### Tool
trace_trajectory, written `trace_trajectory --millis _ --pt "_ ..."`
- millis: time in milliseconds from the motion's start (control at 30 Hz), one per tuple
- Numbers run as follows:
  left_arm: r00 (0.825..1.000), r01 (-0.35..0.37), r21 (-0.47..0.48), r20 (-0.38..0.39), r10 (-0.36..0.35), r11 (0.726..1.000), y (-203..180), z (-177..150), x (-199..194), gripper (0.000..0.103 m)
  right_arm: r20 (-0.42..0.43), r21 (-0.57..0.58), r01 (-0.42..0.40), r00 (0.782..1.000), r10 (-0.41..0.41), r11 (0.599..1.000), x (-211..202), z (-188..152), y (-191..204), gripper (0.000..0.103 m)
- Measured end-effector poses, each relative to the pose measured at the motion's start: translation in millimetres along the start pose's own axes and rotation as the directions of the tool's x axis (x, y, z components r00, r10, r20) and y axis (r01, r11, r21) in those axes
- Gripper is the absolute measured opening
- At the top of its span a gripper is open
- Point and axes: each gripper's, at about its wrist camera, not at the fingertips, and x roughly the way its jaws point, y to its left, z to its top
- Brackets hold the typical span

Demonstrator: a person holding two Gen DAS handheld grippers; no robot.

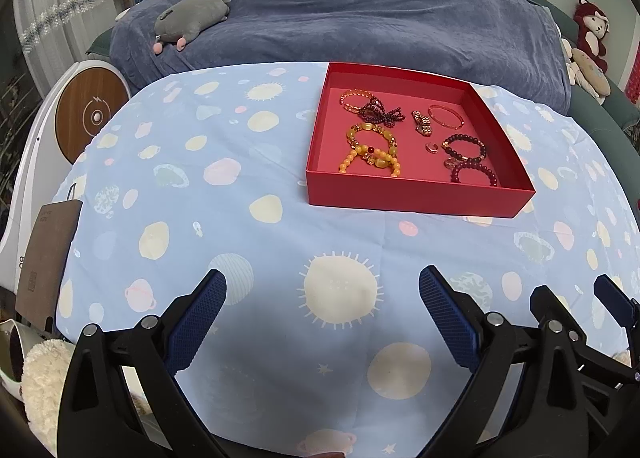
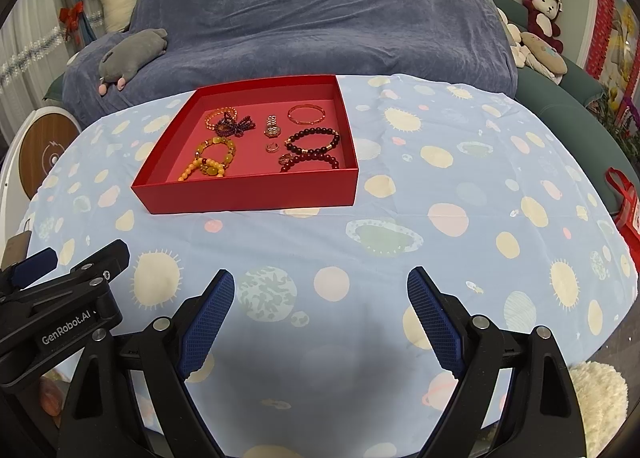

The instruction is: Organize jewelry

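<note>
Hovering low in each frame, your two sets of tongs are both spread wide apart with nothing between the pads: the left tongs [image 1: 322,290] and the right tongs [image 2: 320,288] hang over bare patterned cloth on the bench [image 2: 460,186], well short of the work.

Everything you are meant to sort sits in the red box [image 2: 248,192]. From the left wrist view the box lies ahead and toward the upper right of the frame; from the right wrist view it lies ahead and toward the upper left. So the box is between your hands and beyond them, and neither hand looks clearly nearer.

Inside, the pieces fall into loose groups. The yellow bead bracelets [image 2: 210,162] overlap at the box's near left. The dark red bead bracelets [image 2: 314,148] touch each other at the near right. A small ring [image 2: 272,147] lies alone between those two groups, with the watch [image 2: 271,126] just behind it, its long axis running away from you. The thin gold bangle [image 2: 306,113] lies flat at the far right, and a tangled purple strand [image 2: 234,125] overlaps an orange bracelet at the far left.

By my judgement the right-hand pieces suit your right tongs and the yellow cluster your left, each coming in over the near wall of the box.
</note>
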Motion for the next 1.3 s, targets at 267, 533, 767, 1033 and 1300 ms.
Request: trace_trajectory --millis 267,533,767,1033,1300 --pt "1.000 -0.004 -0.003 -0.003 0.004 1.000 0.9 1.6 -1.4 0.093 0.002 -0.001 -0.001 1.000 0.001 1.000 -0.5 0.5 0.5 0.084" --pt "1.000 -0.003 -0.002 -0.008 0.003 1.000 0.4 2.3 -1.1 0.093 0.002 0.002 -0.005 1.000 0.005 1.000 -1.2 0.9 1.9 0.084" --pt "1.000 -0.005 0.002 -0.005 0.005 1.000 0.5 2.4 -1.4 0.092 0.003 0.004 -0.005 1.000 0.005 1.000 -1.5 1.3 3.0 0.084" --pt "1.000 -0.005 0.003 -0.003 0.005 1.000 -0.5 2.6 -1.8 0.092 0.005 0.007 -0.005 1.000 0.005 1.000 -2.1 1.3 2.1 0.084" --pt "1.000 -0.006 0.003 -0.004 0.006 1.000 -0.3 2.5 -1.9 0.092 0.005 0.005 -0.005 1.000 0.005 1.000 -2.6 1.4 2.1 0.084"
